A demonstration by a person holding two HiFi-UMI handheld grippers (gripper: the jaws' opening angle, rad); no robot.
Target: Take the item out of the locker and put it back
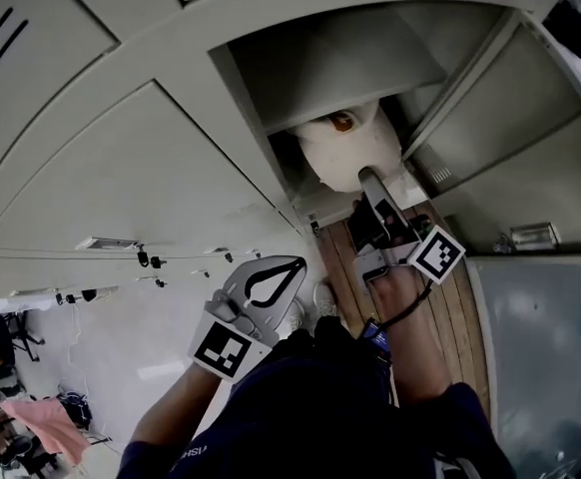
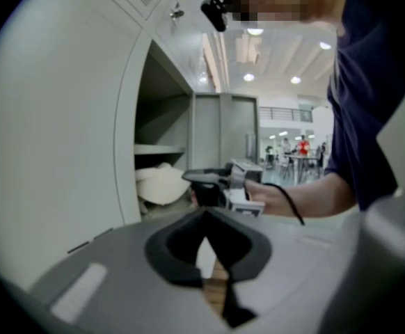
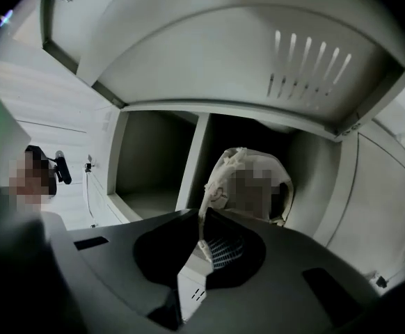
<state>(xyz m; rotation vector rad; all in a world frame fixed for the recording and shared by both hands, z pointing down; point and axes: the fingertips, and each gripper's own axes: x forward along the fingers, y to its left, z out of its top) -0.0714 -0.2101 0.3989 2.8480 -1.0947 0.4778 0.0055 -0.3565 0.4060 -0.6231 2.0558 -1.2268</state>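
Your right gripper (image 3: 201, 245) is pinching, jaws nearly together, a thin cream strip (image 3: 203, 218) of the plush toy (image 1: 335, 158). The toy, soft, rounded and off-white, is sitting inside the open grey metal locker (image 1: 271, 88). Your left gripper (image 2: 213, 266) is hanging outside the locker, pressed together and empty.

You're at a bank of grey metal lockers (image 1: 111, 178), with vented doors at upper left and keys (image 1: 143, 258) in the locks. The left gripper view shows a big hall at centre right, with ceiling lights (image 2: 250, 77) and tables (image 2: 296, 160).
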